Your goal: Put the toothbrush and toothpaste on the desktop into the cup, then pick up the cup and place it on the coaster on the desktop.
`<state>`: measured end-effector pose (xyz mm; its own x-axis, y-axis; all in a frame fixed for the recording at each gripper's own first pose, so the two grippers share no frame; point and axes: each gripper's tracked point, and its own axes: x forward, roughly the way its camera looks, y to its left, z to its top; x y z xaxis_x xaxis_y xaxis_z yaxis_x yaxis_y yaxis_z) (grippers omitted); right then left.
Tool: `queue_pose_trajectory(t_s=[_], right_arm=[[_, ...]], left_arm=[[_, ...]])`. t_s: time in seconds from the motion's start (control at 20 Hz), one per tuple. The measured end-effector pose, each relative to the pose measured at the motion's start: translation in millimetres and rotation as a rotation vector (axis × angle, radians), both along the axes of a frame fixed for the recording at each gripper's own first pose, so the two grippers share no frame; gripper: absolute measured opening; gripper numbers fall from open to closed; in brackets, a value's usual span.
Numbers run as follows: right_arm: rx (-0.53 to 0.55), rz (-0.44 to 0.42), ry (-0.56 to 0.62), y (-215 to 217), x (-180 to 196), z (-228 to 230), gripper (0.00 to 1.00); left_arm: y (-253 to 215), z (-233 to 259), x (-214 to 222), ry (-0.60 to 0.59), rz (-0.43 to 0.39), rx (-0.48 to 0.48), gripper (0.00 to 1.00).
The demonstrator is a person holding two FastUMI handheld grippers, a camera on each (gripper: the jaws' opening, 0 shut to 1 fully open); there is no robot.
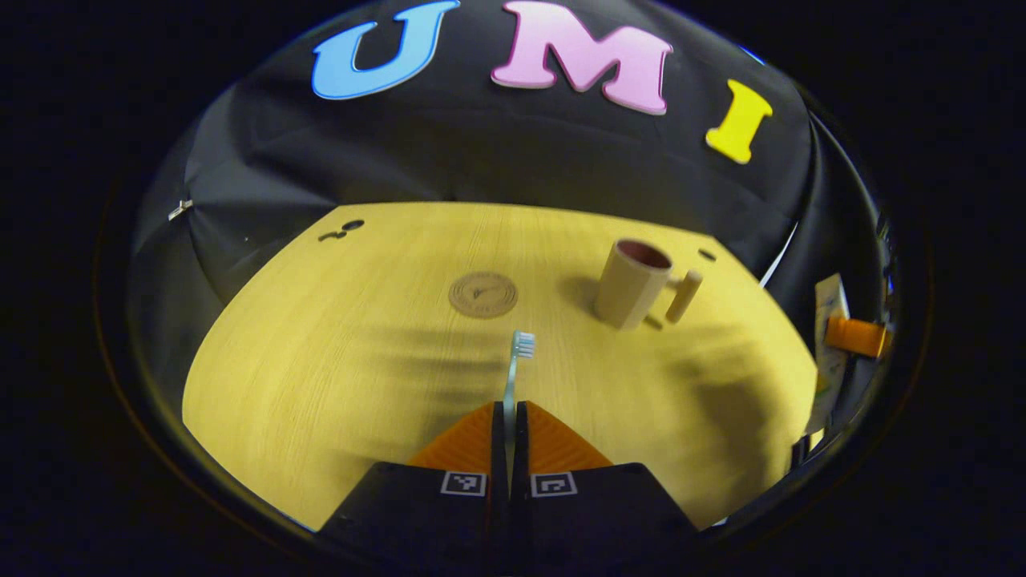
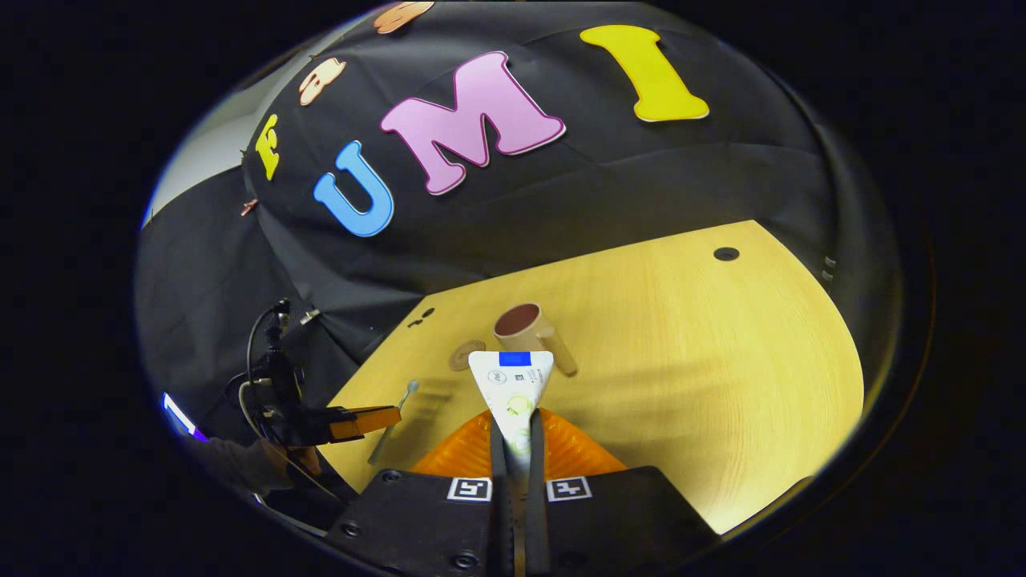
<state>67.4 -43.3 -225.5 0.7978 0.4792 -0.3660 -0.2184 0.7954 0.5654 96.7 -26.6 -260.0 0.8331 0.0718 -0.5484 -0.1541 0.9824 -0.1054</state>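
In the left gripper view, the left gripper (image 1: 510, 413) pinches the handle of the toothbrush (image 1: 517, 370), its bristled head pointing forward above the wooden desktop (image 1: 337, 369); beyond it lies the round coaster (image 1: 482, 294), and to the right of that stands the beige cup (image 1: 633, 282), empty, with its handle turned right. In the right gripper view, the right gripper (image 2: 517, 429) is clamped on the toothpaste tube (image 2: 513, 385), flat end forward; the cup (image 2: 529, 327) stands just past it.

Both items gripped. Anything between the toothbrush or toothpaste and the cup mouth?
Nothing visible. The toothbrush in the left hand-held gripper has bare desktop between it and the cup; the coaster lies off to the side. The toothpaste in the right hand-held gripper points at the cup's open mouth.
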Motion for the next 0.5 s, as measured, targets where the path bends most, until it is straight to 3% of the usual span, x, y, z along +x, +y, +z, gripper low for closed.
queue_pose_trajectory(t_s=[0.2, 0.5], right_arm=[[0.028, 0.011, -0.102, 11, 33, 35, 0.1], [0.053, 0.03, -0.269, 33, 104, 80, 0.1]], left_arm=[[-17, 69, 12, -0.179, -0.011, -0.057, 0.06], [-39, 115, 13, -0.28, -0.041, -0.06, 0.06]])
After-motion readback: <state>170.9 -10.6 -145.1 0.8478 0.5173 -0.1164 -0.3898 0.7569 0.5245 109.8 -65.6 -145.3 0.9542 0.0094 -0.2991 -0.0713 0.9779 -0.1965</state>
